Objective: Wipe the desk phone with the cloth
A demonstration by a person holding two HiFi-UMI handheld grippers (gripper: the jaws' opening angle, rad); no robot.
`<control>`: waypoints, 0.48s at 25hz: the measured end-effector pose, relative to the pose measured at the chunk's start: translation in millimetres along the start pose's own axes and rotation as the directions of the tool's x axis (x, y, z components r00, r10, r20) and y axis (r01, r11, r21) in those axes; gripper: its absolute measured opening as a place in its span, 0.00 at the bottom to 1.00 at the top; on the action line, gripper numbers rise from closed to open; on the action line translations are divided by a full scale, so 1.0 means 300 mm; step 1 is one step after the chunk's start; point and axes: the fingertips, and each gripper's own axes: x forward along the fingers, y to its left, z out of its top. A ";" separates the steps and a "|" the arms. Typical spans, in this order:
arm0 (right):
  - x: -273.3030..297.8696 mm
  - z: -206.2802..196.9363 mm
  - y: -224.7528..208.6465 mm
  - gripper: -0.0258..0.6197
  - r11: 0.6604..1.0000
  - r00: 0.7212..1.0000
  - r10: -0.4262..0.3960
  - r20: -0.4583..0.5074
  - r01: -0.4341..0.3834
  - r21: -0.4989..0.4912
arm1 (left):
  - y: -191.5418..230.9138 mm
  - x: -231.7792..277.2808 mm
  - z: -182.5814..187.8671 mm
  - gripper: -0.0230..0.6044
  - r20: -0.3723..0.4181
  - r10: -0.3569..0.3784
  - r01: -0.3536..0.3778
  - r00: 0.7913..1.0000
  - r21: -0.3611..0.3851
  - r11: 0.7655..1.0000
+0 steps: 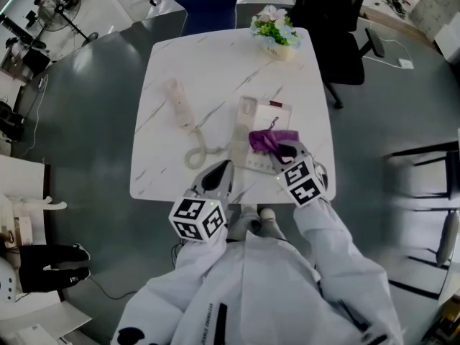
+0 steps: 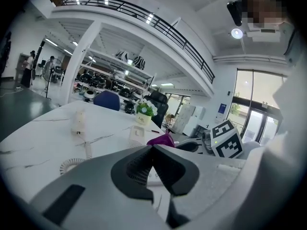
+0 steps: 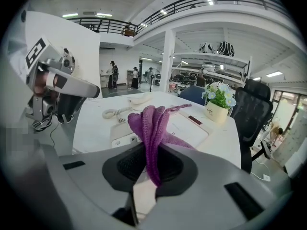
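Observation:
The cream desk phone [image 1: 259, 134] lies on the white marble table [image 1: 215, 70]. Its handset [image 1: 177, 103] is off the cradle to the left, joined by a coiled cord [image 1: 198, 153]. A purple knitted cloth [image 1: 271, 140] rests on the phone's keypad end, and my right gripper [image 1: 285, 152] is shut on it; in the right gripper view the cloth [image 3: 153, 121] stands up from the closed jaws. My left gripper [image 1: 218, 175] is shut and empty at the table's near edge, left of the phone [image 2: 135, 134].
A small pot of flowers [image 1: 275, 33] stands at the table's far edge. A blue chair [image 1: 207, 2] and a black office chair [image 1: 334, 31] sit behind the table. A fan [image 1: 50, 9] stands far left on the grey floor.

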 end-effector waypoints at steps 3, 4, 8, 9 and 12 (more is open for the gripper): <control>-0.011 -0.007 0.016 0.10 1.000 1.000 0.012 -0.004 -0.012 -0.001 | -0.011 -0.011 -0.004 0.03 0.002 0.008 -0.008 1.000 -0.004 1.000; -0.013 -0.009 0.021 0.10 1.000 1.000 0.016 -0.005 -0.016 -0.001 | -0.013 -0.014 -0.006 0.03 0.004 0.010 -0.010 1.000 -0.006 1.000; -0.019 -0.019 0.043 0.10 0.999 0.999 0.035 -0.009 -0.035 -0.007 | -0.019 -0.027 -0.019 0.03 0.006 0.020 -0.019 1.000 -0.014 1.000; -0.021 -0.022 0.049 0.10 0.999 0.999 0.039 -0.010 -0.039 -0.008 | -0.021 -0.030 -0.021 0.03 0.007 0.021 -0.021 1.000 -0.015 1.000; -0.029 -0.033 0.065 0.10 0.999 0.999 0.051 -0.014 -0.051 -0.011 | -0.029 -0.039 -0.027 0.03 0.010 0.026 -0.026 1.000 -0.018 1.000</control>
